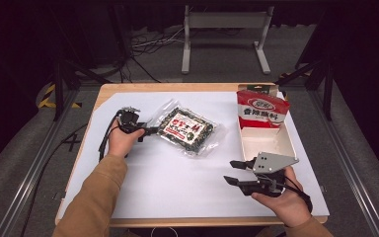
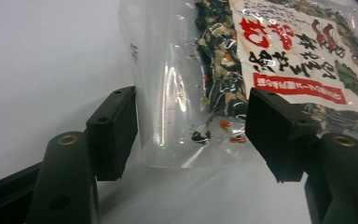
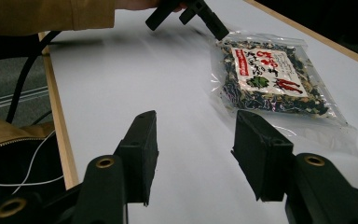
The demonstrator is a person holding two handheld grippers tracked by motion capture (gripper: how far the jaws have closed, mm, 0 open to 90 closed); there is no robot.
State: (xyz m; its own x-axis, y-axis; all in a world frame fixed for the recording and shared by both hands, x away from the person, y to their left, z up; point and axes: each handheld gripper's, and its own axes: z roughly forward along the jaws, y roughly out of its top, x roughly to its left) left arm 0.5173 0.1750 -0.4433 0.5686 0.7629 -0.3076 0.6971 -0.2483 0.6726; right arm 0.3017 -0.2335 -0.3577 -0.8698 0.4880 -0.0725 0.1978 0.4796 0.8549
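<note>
The left claw stood apart astride the clear end of the bag, not clamped, its hand reaching forward, low over the bench. The right claw gaped empty, held level near the box.

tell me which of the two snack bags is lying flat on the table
The clear bag of dark dried mix, beside the left gripper. The red bag stands upright in the white box.
</note>
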